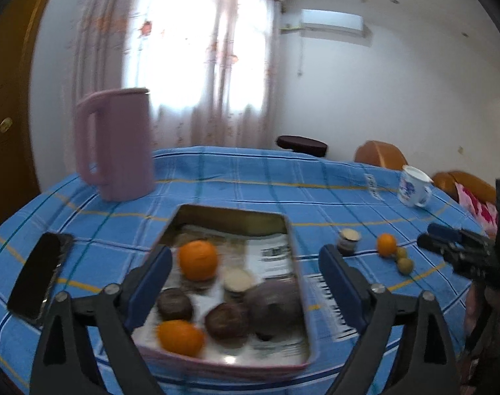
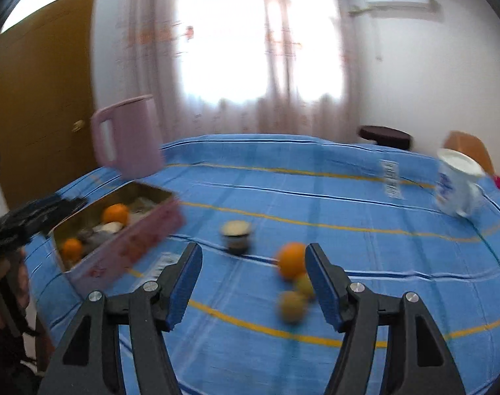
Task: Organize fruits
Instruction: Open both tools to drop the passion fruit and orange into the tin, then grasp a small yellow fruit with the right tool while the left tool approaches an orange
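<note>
A pink-walled metal tin [image 1: 230, 211] sits on the blue checked cloth. It holds two oranges [image 1: 198, 260], dark brown round fruits [image 1: 227, 321], a bigger purple fruit [image 1: 273, 306] and a small pale-lidded cup. My left gripper [image 1: 246, 253] hovers open above the tin with nothing between its pads. In the right wrist view a loose orange [image 2: 291, 260] and two small yellow-green fruits [image 2: 292, 306] lie on the cloth. My right gripper [image 2: 253, 251] is open near them, with the orange close to its right fingertip and nothing held.
A pink jug [image 1: 115, 144] stands behind the tin and a dark phone [image 1: 36, 273] lies to its left. A small jar [image 2: 237, 232] sits near the loose fruit. A white and blue mug [image 2: 457, 184] stands far right. Chairs and a stool stand beyond the table.
</note>
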A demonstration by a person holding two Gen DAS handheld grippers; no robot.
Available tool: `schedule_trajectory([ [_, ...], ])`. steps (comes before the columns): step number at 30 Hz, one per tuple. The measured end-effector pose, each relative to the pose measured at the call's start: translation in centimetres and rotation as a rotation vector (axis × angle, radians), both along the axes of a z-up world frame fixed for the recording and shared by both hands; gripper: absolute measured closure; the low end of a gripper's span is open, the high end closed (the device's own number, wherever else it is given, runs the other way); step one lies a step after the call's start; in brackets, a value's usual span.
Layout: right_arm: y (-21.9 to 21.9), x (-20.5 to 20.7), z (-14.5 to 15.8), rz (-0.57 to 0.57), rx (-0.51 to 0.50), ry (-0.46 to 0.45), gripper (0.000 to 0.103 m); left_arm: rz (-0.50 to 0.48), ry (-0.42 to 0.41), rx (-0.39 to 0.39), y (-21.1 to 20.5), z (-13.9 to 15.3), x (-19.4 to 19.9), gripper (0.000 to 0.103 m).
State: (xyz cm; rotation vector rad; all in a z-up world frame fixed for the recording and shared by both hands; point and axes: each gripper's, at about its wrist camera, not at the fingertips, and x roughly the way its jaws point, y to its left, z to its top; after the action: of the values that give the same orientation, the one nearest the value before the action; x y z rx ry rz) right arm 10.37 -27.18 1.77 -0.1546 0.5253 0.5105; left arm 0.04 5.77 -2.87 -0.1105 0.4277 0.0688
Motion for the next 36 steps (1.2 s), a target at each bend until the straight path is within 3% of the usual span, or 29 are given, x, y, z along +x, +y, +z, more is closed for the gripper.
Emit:
schedule_trajectory([
  [5, -1.5, 1.9, -0.4, -0.048, -0.041, 0.059, 0.037, -0.085, -0.001, 0.053, -4.0, 0.7, 1.3, 0.005],
  [9, -0.4, 2.6, -1.3, -0.005, -0.092, 0.106, 0.037, -0.153, 0.016, 0.074, -6.5, 1.2, 2.9, 0.005],
  [16, 0.9, 2.3, -2.4, 0.053, -0.138, 0.15, 0.051, -0.163, 0.064, 0.074, -7.8, 0.6, 5.3, 0.005],
  [21, 1.3, 2.6, -3.0, 0.073, -0.158, 0.193, 0.052, -0.171, 0.077, 0.074, -8.7, 0.1, 6.1, 0.005],
  [25, 2.1, 3.4, -4.0, 0.089, -0.201, 0.254, 0.06, -0.179, 0.082, 0.078, -9.3, -0.1, 6.5, 0.005],
  [29, 1.7, 3.4, -3.9, 0.072, -0.201, 0.246, 0.076, -0.187, 0.087, 0.075, -9.5, -0.2, 6.7, 0.005],
  [36, 0.1, 2.6, -2.3, 0.042, -0.129, 0.163, 0.076, -0.217, 0.108, 0.073, -10.7, -0.4, 7.9, 0.005],
])
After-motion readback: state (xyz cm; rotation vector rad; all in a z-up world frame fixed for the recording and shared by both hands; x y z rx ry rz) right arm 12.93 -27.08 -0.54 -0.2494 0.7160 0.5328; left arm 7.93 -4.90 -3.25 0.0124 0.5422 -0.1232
